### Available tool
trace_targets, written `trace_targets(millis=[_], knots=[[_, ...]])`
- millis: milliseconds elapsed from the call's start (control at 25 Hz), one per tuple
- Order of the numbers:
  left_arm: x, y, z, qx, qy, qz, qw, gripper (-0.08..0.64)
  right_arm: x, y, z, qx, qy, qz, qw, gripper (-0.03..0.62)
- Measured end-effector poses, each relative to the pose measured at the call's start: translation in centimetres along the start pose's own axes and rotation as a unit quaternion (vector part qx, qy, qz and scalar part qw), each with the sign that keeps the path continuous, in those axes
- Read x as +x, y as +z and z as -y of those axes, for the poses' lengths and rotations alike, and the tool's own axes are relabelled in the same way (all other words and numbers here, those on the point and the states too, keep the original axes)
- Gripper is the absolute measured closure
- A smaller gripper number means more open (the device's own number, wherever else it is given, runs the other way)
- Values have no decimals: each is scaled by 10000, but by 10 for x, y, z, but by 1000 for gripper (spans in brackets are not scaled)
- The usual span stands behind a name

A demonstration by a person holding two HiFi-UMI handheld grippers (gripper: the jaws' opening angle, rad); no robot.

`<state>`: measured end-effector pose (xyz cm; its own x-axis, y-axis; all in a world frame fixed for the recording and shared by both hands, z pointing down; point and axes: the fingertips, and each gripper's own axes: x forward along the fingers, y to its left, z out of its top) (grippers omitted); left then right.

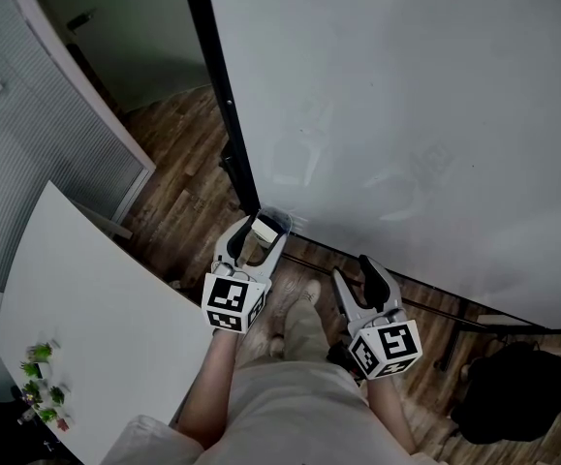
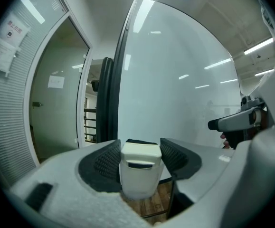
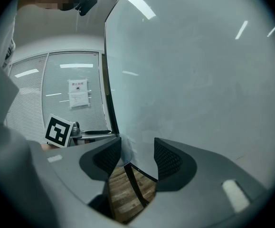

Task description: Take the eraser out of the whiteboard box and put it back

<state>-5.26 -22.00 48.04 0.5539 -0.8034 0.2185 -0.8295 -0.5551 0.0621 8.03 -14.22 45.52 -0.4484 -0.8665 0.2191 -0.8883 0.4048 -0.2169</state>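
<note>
Stands at a big whiteboard (image 1: 396,114), seen from above, with a gripper in each hand.

Grips a white eraser (image 2: 139,170) in the left gripper (image 2: 139,151). Squeezes it from both sides with the dark pads (image 2: 106,163), jaws part way open around it. Shows a dark slot on the eraser's front and a black strip along its top.

In the head view, holds the eraser right at the clear box (image 1: 281,220), down at the whiteboard's bottom left corner, beside the black frame (image 1: 224,95). Cannot tell whether eraser and box touch, or whether the eraser's low end sits inside the box.

Holds the right gripper (image 3: 137,148) open, with nothing between the jaws. Through the gap, only wood floor (image 3: 123,194) and the whiteboard's bottom edge. Points it at the whiteboard too, to the right of the left gripper and apart from the box. Off to its left, the left gripper's marker cube (image 3: 59,131).

Left of the grippers, a white table (image 1: 96,298) with small green plants (image 1: 40,371) near one end. Down below, light trousers (image 1: 299,395). At the bottom right, something black (image 1: 517,395) on the floor, too dark to name. Far left, grey blinds (image 1: 38,134).
</note>
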Motion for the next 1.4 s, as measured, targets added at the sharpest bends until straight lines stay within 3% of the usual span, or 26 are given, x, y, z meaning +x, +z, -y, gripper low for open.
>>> trace_targets(millis=[720,1040,1240,1320,1400], knots=[[-15,19,4,181,11,139,9997,286,-7,9,-8,-65,68,163,9998,373],[-44,42,20,188,-71,446,9988,396,-10,21,-19,-181,119,350,9992,432],[-60,51,36,103,-194,570,9981,490,-15,29,-24,-405,25,485,9980,578],[-65,52,40,59,-225,605,9979,555,-17,32,-25,-452,-36,560,9974,580],[-69,53,43,-18,-277,610,9978,554,-21,36,-25,-413,-60,649,9970,580]])
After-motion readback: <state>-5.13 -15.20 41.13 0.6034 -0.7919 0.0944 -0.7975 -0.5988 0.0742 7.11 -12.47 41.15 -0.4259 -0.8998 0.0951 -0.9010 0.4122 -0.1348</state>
